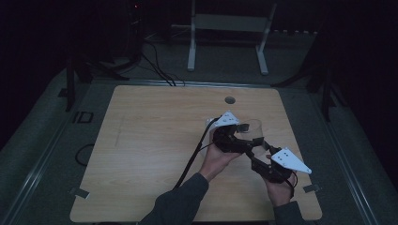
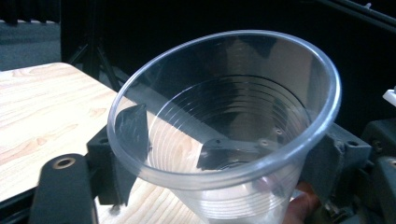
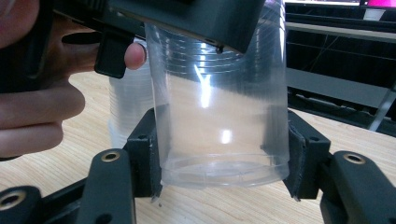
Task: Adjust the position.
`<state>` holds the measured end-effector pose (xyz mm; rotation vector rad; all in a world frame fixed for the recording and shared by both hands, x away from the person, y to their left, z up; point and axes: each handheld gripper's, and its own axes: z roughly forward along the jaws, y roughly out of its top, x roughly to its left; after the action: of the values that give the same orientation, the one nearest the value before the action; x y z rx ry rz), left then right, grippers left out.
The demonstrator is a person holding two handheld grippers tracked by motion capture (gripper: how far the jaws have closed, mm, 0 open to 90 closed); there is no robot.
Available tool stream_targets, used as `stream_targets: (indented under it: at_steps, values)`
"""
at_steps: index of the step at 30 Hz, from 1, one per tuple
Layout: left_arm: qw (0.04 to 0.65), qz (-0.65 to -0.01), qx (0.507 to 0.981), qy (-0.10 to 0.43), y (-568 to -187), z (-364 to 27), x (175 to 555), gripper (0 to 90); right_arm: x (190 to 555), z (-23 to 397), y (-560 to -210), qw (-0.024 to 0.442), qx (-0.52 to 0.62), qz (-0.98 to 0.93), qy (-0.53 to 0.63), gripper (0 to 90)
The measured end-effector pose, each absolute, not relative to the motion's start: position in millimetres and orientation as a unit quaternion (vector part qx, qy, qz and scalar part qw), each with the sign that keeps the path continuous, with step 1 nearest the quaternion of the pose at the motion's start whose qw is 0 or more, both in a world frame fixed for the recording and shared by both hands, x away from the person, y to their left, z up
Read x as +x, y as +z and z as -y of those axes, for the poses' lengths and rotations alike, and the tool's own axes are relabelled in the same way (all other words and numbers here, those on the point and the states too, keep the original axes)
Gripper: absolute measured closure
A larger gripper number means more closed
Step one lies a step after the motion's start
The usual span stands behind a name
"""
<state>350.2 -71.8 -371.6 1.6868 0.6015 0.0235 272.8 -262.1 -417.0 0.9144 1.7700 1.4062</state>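
A clear ribbed plastic cup (image 2: 233,93) stands between both grippers over the wooden table (image 1: 150,140). In the left gripper view I look down into its open mouth. My left gripper (image 2: 226,154) has its black pads (image 2: 130,135) pressed on the wall just under the rim. In the right gripper view the same cup (image 3: 219,116) stands upright, and my right gripper (image 3: 224,158) clamps its lower part just above the tabletop. From above, the left gripper (image 1: 239,139) and right gripper (image 1: 257,149) meet at the table's right middle.
Just behind the held cup, by the hand on the left gripper, stands a stack of clear cups (image 3: 128,107). A round cable hole (image 1: 229,100) marks the table's far side. A white metal frame (image 1: 227,28) stands on the floor beyond. Black cables (image 1: 192,157) trail toward the person.
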Motion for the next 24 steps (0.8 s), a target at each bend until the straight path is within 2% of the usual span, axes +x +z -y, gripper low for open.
stream_targets:
  at_steps: [18, 24]
  values:
    - [0.626, -0.257, 0.736, 0.025, -371.4, 70.9, 347.8, 29.4, 275.3, 263.3, -413.4, 0.331, 0.347, -0.701, 0.528, 38.3]
    - [0.614, -0.254, 0.747, 0.036, -371.5, 69.3, 348.6, 29.6, 277.3, 264.9, -410.9, 0.321, 0.343, -0.715, 0.518, 32.1]
